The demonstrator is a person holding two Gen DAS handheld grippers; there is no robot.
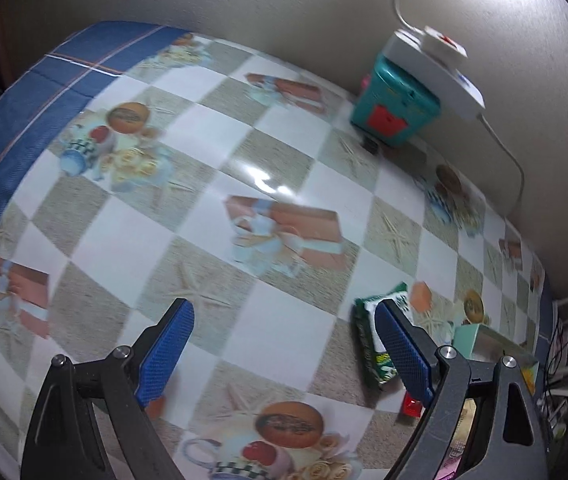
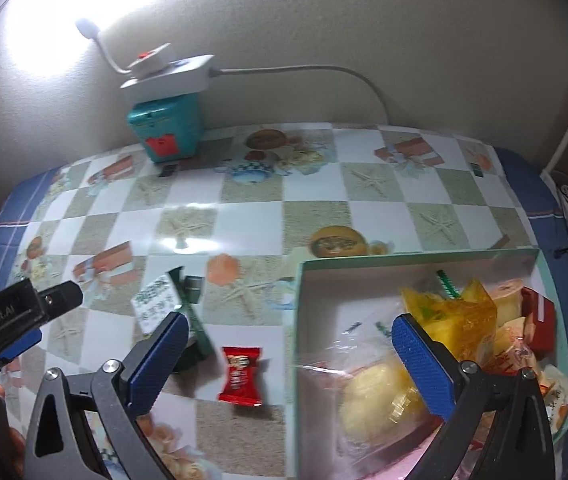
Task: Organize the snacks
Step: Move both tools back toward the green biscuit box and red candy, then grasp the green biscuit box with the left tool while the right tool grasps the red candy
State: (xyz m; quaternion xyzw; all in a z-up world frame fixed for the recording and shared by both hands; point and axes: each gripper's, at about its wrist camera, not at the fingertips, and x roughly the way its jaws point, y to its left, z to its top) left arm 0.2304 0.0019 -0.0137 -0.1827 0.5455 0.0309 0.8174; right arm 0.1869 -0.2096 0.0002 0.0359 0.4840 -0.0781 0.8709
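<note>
Snacks lay in two places: a green packet [image 2: 187,312] and a red candy [image 2: 241,376] loose on the checkered surface [image 2: 324,212], the rest heaped in the open box [image 2: 304,320] at my right. My right tool [image 2: 284,352] hung wide open and empty, one finger over the box, the other above the green packet. My left tool [image 1: 284,344] was open too, holding nothing, its right finger just over the green packet [image 1: 368,340]. A teal tin [image 2: 167,128] stood by the wall.

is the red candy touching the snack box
Apart. The right wrist view shows the red candy lying on the tablecloth left of the snack box, with a strip of cloth plainly between them.
</note>
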